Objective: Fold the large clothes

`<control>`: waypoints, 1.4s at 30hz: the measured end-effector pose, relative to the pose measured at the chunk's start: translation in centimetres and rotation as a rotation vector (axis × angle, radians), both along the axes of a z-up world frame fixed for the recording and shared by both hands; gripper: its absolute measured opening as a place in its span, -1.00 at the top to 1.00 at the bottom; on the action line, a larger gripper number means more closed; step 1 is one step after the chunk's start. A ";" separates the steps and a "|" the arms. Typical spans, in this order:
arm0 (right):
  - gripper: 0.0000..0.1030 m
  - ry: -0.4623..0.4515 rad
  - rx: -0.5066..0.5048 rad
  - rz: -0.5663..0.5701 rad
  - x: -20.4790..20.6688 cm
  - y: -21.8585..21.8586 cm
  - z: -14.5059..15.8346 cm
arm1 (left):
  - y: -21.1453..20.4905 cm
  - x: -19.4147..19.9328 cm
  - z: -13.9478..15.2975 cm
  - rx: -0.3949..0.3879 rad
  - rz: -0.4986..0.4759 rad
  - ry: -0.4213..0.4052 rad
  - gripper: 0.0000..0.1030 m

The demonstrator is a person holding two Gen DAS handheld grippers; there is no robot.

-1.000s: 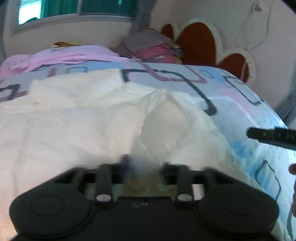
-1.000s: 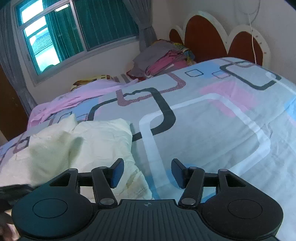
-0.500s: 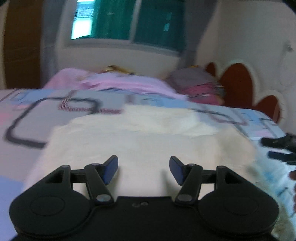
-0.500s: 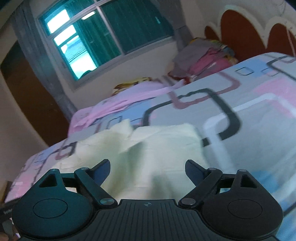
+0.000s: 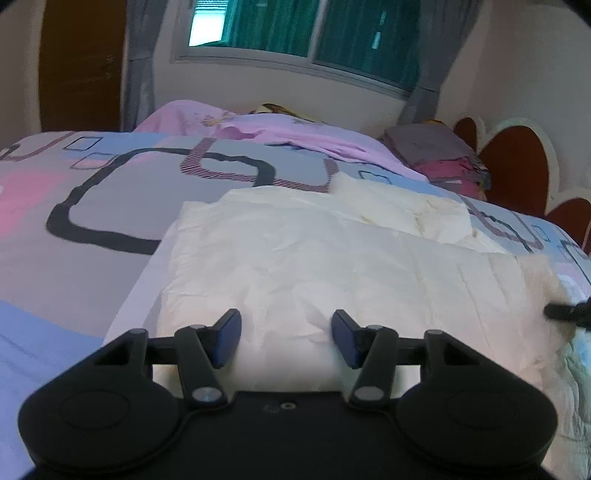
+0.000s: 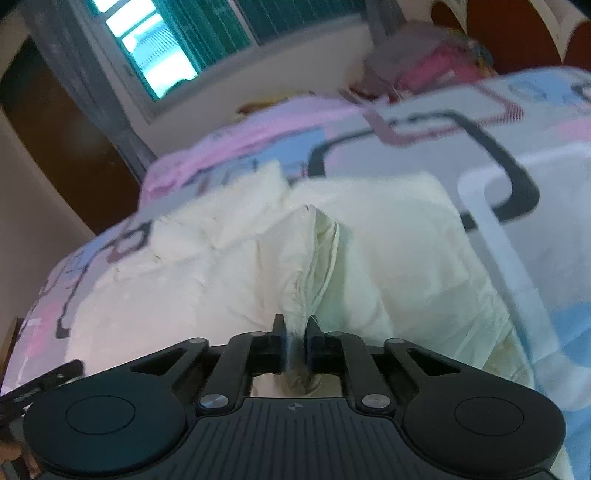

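A large cream-white garment lies spread and partly folded on the patterned bed; it also shows in the right wrist view. My left gripper is open and empty, hovering just over the garment's near edge. My right gripper is shut on a pinched ridge of the garment's cloth, which rises in a fold from between the fingers. The tip of the right gripper shows at the right edge of the left wrist view.
The bedsheet has grey, pink and blue squares. A pink blanket and a pile of folded clothes lie at the far side near the headboard. A window and a brown door are behind.
My left gripper let go of the cloth, opened and swung left over the flat garment. My right gripper moved onto the garment and shut on a fold of it.
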State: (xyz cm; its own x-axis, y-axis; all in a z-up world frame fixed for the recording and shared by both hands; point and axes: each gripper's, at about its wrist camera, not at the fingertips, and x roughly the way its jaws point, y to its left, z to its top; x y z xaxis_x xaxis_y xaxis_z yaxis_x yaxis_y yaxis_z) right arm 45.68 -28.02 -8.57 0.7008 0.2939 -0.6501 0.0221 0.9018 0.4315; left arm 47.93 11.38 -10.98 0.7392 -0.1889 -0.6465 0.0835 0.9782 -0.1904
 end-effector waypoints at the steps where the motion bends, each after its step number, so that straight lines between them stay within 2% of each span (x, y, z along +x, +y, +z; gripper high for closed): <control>1: 0.85 -0.009 -0.017 0.000 -0.6 -0.1 0.4 | -0.2 0.0 -0.1 0.005 -0.013 0.000 -0.02; 3: 0.85 0.000 -0.055 0.006 -1.0 0.2 0.2 | -0.5 -0.2 -0.7 0.021 -0.034 0.009 -0.02; 5: 0.84 0.056 -0.102 0.006 -0.3 0.5 -1.6 | -0.7 0.1 -1.4 0.036 -0.042 0.025 -0.05; 7: 0.84 0.070 -0.086 -0.011 0.3 0.5 -2.8 | -0.8 0.4 -2.0 0.042 -0.046 0.042 -0.05; 10: 0.84 0.061 -0.122 -0.019 0.6 0.8 -2.8 | -1.0 0.7 -2.2 0.076 -0.060 0.039 -0.10; 13: 0.83 0.058 -0.139 -0.026 0.1 0.3 -2.3 | -0.5 0.8 -2.0 0.076 -0.076 0.049 -0.14; 14: 0.72 0.045 -0.171 -0.038 0.0 0.4 -1.6 | -0.3 0.7 -1.5 0.083 -0.073 0.046 -0.12; 15: 0.50 0.009 -0.224 -0.075 -0.6 0.4 -0.6 | 0.1 0.4 -0.8 0.088 -0.060 0.022 -0.16; 16: 0.01 -0.048 -0.265 -0.104 -1.1 0.5 0.5 | 0.6 0.2 0.0 0.082 -0.051 -0.014 -0.16; 17: -0.05 -0.098 -0.268 -0.099 -1.3 0.5 1.4 | 0.9 0.3 0.6 0.074 -0.046 -0.037 -0.16; 22: -0.04 -0.106 -0.281 -0.022 2.8 2.8 2.3 | 0.7 4.0 1.8 0.091 -0.053 -0.076 -0.18; 23: 0.00 -0.108 -0.302 -0.004 3.6 3.5 2.0 | 0.4 4.9 1.8 0.101 -0.062 -0.076 -0.30; 25: 0.11 -0.081 -0.323 0.014 5.2 4.3 1.0 | 0.0 6.6 1.2 0.131 -0.074 -0.070 -0.38; 30: 0.14 0.042 -0.396 0.025 7.1 4.2 -3.1 | 0.5 9.7 -2.2 0.151 -0.124 0.029 -0.42; 34: 0.15 0.029 -0.393 0.019 6.3 3.7 -4.8 | 1.3 9.6 -3.5 0.146 -0.120 0.034 -0.44; 40: 0.14 0.035 -0.449 0.009 6.6 4.7 -4.5 | 1.3 9.4 -3.5 0.175 -0.123 0.020 -0.58; 41: 0.06 0.034 -0.461 0.005 6.5 4.9 -4.0 | 1.4 9.3 -3.4 0.179 -0.123 0.020 -0.58; 42: -0.11 0.031 -0.484 -0.009 6.2 5.1 -3.5 | 1.3 9.1 -3.0 0.190 -0.122 0.020 -0.55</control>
State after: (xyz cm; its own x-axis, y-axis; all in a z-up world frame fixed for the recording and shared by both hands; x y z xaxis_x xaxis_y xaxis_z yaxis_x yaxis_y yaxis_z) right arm 51.92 -22.92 -12.10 0.6799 -0.0534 -0.7314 0.0372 0.9986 -0.0384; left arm 57.01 12.70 -14.01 0.7049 -0.1501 -0.6933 0.2019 0.9794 -0.0068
